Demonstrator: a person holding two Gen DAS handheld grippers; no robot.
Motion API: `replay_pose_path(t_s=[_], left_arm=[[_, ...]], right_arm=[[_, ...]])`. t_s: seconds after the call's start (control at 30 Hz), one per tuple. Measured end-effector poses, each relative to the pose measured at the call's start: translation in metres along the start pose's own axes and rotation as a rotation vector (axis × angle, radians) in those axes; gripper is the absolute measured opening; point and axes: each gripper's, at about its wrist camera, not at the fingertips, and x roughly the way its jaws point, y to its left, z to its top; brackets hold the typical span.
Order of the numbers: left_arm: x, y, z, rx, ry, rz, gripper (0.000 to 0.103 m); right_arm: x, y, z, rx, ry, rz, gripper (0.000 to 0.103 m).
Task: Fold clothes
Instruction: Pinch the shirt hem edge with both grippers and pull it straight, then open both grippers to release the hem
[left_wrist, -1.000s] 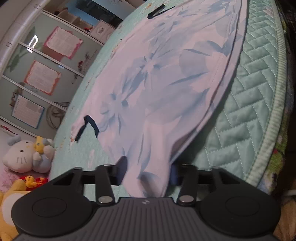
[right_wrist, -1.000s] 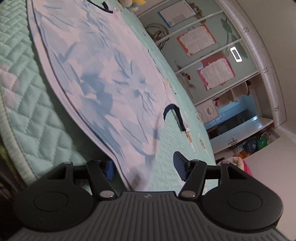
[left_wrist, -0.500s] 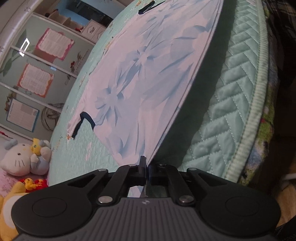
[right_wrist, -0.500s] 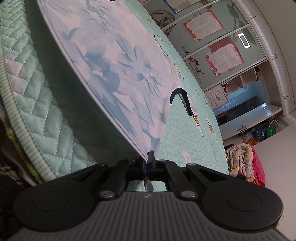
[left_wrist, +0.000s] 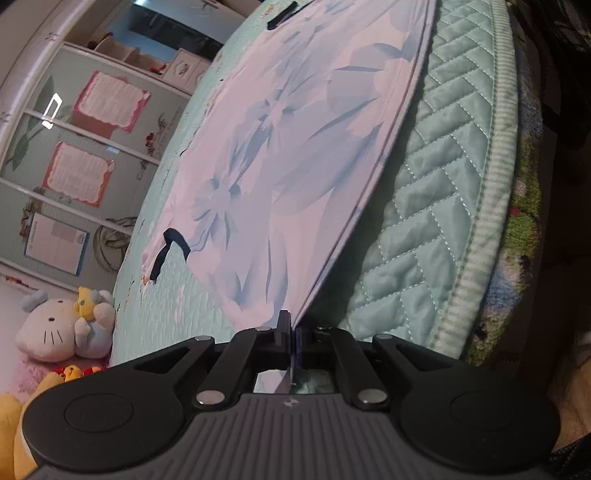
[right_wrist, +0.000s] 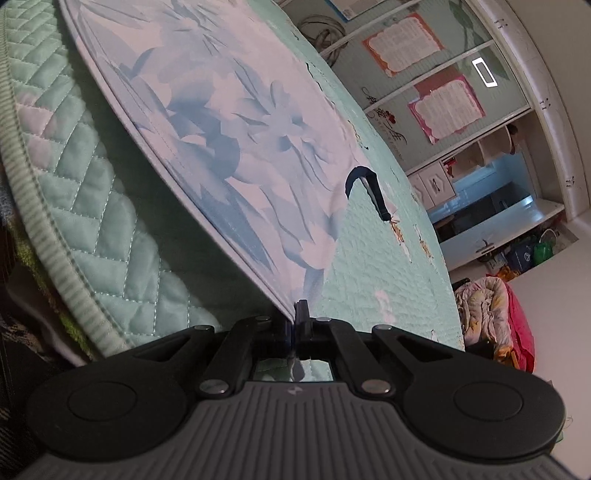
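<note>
the left gripper (left_wrist: 291, 332) is clamped on 1 hem corner of the floral dress (left_wrist: 295, 147), the right gripper (right_wrist: 295, 321) on the other. ahead of both, the dress lies spread across the quilted mint bedspread (left_wrist: 443, 221), its navy straps (right_wrist: 369, 188) farthest away.

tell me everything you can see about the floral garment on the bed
The garment is thin white fabric printed with pale blue flowers, with a stitched hem along its near edge and dark navy straps at the far side. It lies spread mostly flat on a quilted mint bedspread. Its two near corners are lifted off the bed: the left gripper has its jaws shut on one, the right gripper on the other, so the hem hangs taut above the quilt.
</note>
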Motion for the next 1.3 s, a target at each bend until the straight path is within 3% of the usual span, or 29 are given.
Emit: replay_pose_path(t_s=[0.13, 0.27, 0.33, 0.43, 0.6, 0.87, 1.3], left_arm=[[-0.008, -0.009, -0.006, 0.038, 0.001, 0.033, 0.004], [-0.018, 0.002, -0.012, -0.045, 0.01, 0.008, 0.011], [-0.023, 0.012, -0.016, -0.109, 0.01, -0.014, 0.029], [-0.037, 0.024, -0.02, -0.196, -0.012, -0.045, 0.041], [-0.066, 0.031, -0.008, -0.296, -0.111, -0.098, 0.041], [-0.052, 0.014, 0.037, -0.257, -0.217, -0.151, 0.042], [-0.028, -0.007, 0.081, -0.231, -0.268, -0.216, 0.042]], right_arm=[[-0.007, -0.003, -0.003, 0.008, 0.007, 0.02, 0.002], [-0.014, -0.019, -0.007, 0.077, 0.038, 0.062, 0.009], [-0.02, -0.024, -0.011, 0.112, 0.053, 0.083, 0.019], [-0.031, -0.033, -0.011, 0.159, 0.051, 0.1, 0.02], [-0.054, -0.034, 0.004, 0.187, -0.042, 0.098, 0.021], [-0.069, 0.013, 0.055, 0.063, -0.254, 0.172, 0.021], [-0.064, 0.052, 0.085, -0.033, -0.308, 0.258, 0.022]])
